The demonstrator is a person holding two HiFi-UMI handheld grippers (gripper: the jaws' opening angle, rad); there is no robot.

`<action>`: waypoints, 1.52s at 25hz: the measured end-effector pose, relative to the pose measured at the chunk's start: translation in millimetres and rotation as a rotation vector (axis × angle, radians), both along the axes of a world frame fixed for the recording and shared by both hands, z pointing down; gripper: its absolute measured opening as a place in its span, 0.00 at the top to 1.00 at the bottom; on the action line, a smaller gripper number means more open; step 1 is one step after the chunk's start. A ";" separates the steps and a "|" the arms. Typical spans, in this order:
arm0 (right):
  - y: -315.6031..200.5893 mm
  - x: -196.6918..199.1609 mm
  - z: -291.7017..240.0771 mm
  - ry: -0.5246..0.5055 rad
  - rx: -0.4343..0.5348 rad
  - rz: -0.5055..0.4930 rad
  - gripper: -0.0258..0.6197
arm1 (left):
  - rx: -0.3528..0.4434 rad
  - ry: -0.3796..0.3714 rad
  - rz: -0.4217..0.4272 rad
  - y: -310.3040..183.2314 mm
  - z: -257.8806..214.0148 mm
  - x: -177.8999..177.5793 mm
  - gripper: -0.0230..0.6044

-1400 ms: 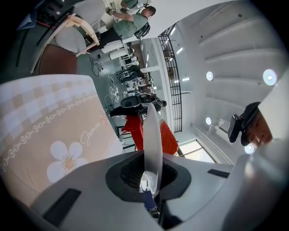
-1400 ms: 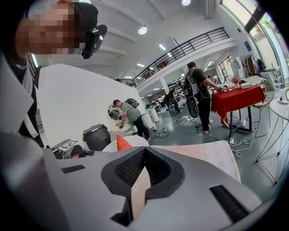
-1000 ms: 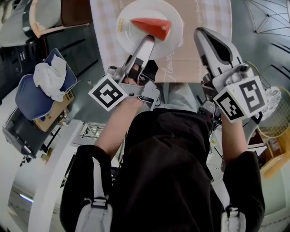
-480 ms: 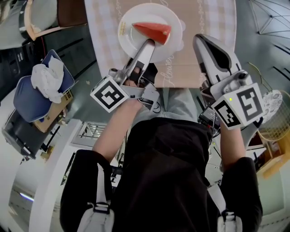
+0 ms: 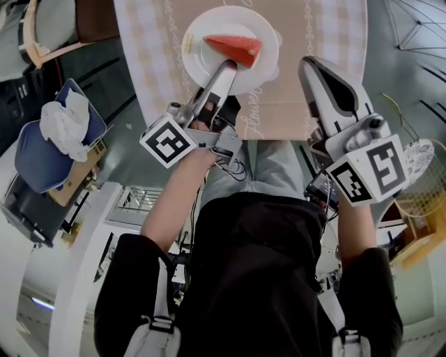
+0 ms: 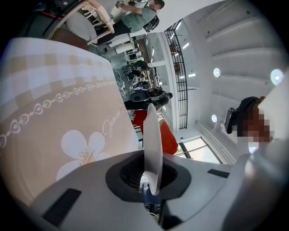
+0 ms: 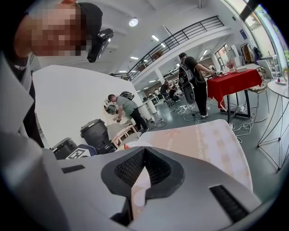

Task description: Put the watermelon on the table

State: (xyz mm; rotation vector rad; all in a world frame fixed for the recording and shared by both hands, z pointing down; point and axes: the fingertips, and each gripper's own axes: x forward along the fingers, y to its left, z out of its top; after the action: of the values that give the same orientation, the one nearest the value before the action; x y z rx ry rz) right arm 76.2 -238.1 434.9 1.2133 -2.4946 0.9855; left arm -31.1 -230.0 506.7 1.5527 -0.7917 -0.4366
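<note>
- Gripping the plate (image 5: 201,61) by its rim, left gripper (image 5: 228,67) clamped tight.
- Watermelon (image 5: 235,47) slice lies on that plate, over the table (image 5: 331,31) (contact unclear).
- Right gripper (image 5: 312,66) closed, empty, just beside the plate.

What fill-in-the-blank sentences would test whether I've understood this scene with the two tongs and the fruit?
1. The red watermelon slice lies on a white ____.
2. The left tongs are shut on the rim of that plate, while the right tongs are shut and hold ____.
3. A white ____ is printed on the tablecloth.

Missing words: plate; nothing; flower.
</note>
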 end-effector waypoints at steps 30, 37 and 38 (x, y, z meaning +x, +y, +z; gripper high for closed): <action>-14.0 6.1 60.2 -0.018 -0.066 0.012 0.94 | -0.059 -0.003 0.041 -8.2 87.0 11.9 0.93; -18.4 4.8 72.8 -0.013 -0.097 0.008 0.94 | -0.099 0.012 0.035 -12.5 103.5 13.9 0.93; -18.8 3.9 74.0 -0.013 -0.101 0.008 0.94 | -0.101 0.012 0.037 -12.9 104.9 14.3 0.93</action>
State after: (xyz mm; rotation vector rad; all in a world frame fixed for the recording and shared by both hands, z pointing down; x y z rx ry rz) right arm 80.1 -256.8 508.9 1.1906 -2.4197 1.1101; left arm -16.8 -242.9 611.6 1.4677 -0.7628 -0.3730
